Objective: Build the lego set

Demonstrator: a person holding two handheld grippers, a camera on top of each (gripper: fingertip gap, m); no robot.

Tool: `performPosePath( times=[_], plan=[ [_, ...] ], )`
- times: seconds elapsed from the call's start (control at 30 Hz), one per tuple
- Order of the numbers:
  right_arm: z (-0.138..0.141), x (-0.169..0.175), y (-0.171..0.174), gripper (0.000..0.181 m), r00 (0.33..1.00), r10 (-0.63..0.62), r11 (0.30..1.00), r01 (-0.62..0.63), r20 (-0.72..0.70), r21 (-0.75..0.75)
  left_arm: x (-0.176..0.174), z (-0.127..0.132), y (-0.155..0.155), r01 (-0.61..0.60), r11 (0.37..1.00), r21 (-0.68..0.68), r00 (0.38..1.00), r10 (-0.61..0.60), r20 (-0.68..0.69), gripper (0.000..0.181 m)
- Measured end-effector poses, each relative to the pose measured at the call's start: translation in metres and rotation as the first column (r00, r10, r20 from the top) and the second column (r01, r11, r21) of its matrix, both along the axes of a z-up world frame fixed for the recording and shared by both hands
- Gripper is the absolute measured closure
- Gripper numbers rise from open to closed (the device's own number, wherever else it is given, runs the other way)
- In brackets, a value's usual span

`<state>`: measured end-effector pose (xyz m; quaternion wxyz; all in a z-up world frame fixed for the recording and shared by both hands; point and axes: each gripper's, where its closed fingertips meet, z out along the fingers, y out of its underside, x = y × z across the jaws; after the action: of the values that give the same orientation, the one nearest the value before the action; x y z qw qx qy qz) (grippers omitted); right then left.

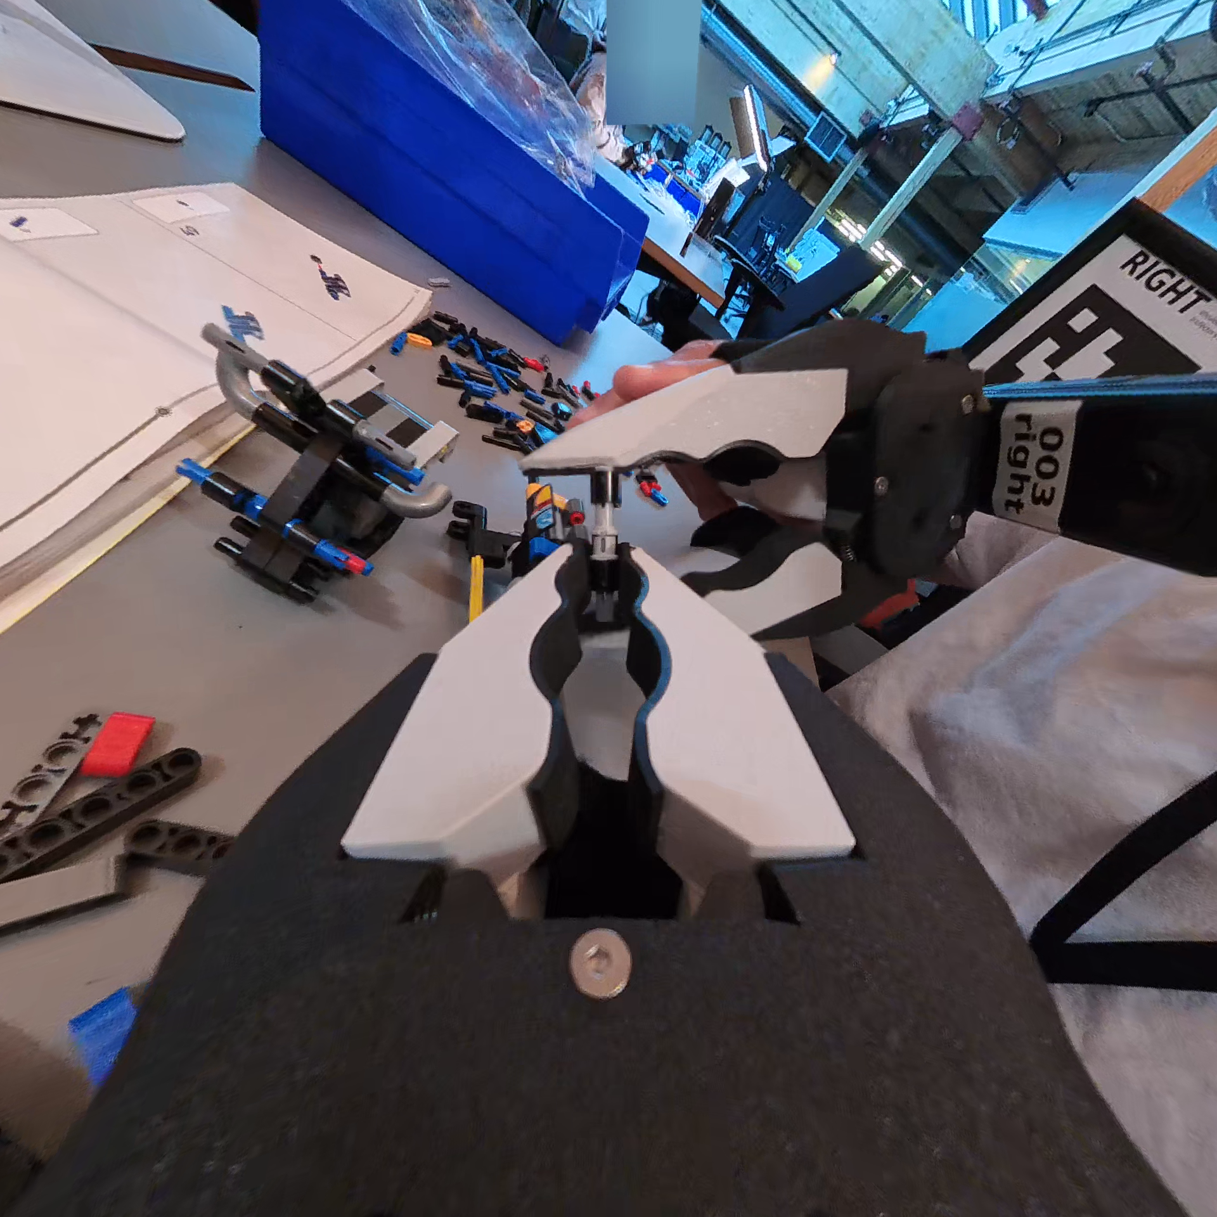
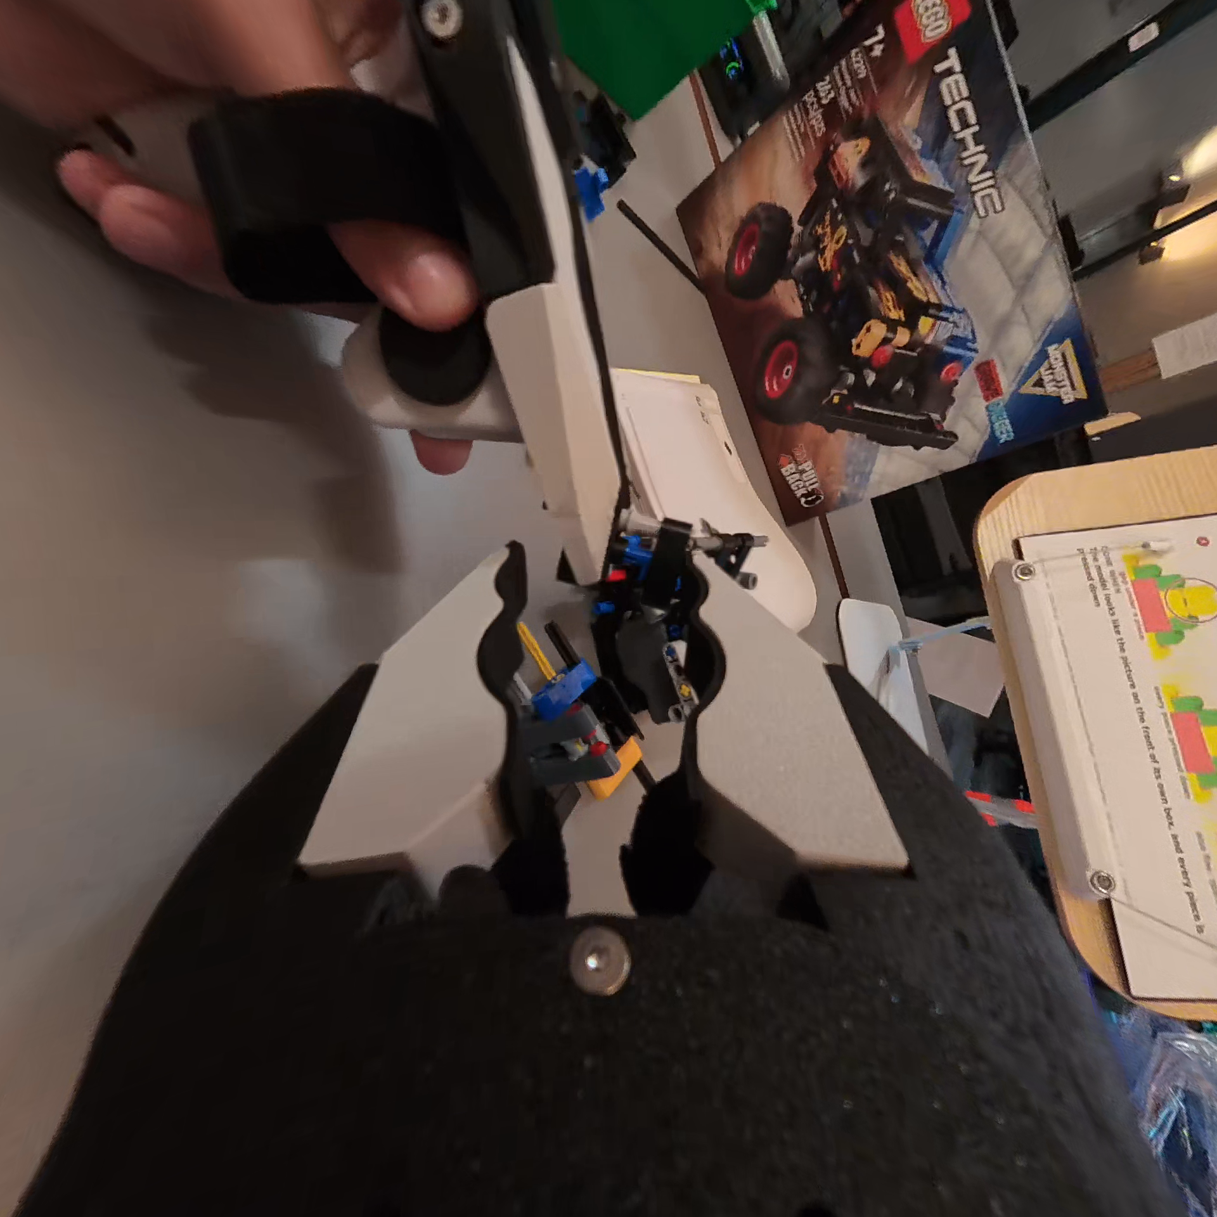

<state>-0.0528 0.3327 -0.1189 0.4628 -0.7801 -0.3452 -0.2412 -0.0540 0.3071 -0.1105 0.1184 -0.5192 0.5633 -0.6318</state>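
My left gripper point(image 1: 600, 560) is pinched on a small grey-and-black axle piece point(image 1: 602, 520), while my right gripper point(image 2: 609, 579) stands spread — one fingertip point(image 1: 560, 458) capping the axle's top, a small subassembly point(image 2: 642, 632) between its fingers. I judge this a seating step — next, press straight down. Beyond lie the half-built chassis point(image 1: 316, 461), loose pins point(image 1: 500, 388) and the instruction booklet point(image 1: 132, 316).

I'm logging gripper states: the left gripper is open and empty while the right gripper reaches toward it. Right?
Not quite. The left wrist view shows the left gripper shut on a small black-and-white axle piece, not open and empty. The right gripper does reach toward it.
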Motion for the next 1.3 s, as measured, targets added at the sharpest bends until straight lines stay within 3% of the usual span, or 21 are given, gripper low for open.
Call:
performPosePath(
  times=[0.07, 0.5, 0.83, 0.9, 0.97, 1.07, 1.3],
  plan=[
    [0.004, 0.003, 0.000, 0.146, 1.000, -0.014, 1.000, 0.014, 0.025, 0.019, 0.000, 0.000, -0.003, 0.003, 1.000, 0.018, 1.000, -0.003, 0.005, 0.175],
    [-0.007, 0.004, -0.002, 0.148, 0.994, 0.004, 1.000, -0.004, 0.108, -0.004, 0.000, -0.012, -0.007, -0.003, 0.988, 0.156, 1.000, 0.007, -0.028, 0.175],
    [-0.013, 0.005, 0.001, 0.147, 0.993, 0.021, 1.000, -0.018, 0.119, -0.023, 0.002, -0.017, -0.004, 0.014, 0.988, 0.152, 0.998, -0.004, -0.068, 0.175],
    [-0.014, 0.002, 0.000, 0.147, 0.997, 0.042, 0.998, -0.039, 0.069, -0.043, 0.000, -0.013, -0.002, 0.031, 0.990, 0.136, 0.998, -0.024, -0.055, 0.175],
    [-0.020, 0.006, -0.001, 0.147, 0.989, 0.056, 0.997, -0.049, 0.140, -0.052, 0.000, -0.002, 0.009, -0.006, 0.994, 0.112, 1.000, 0.009, -0.021, 0.165],
    [-0.018, -0.004, -0.001, 0.147, 0.972, 0.097, 0.995, -0.096, 0.216, -0.017, 0.000, 0.001, 0.008, -0.002, 0.994, 0.112, 1.000, 0.004, -0.014, 0.166],
    [-0.002, -0.001, 0.001, 0.147, 0.944, 0.068, 0.991, -0.101, 0.322, 0.087, -0.006, 0.011, 0.004, -0.002, 0.976, 0.216, 0.998, -0.012, 0.061, 0.176]
  ],
)
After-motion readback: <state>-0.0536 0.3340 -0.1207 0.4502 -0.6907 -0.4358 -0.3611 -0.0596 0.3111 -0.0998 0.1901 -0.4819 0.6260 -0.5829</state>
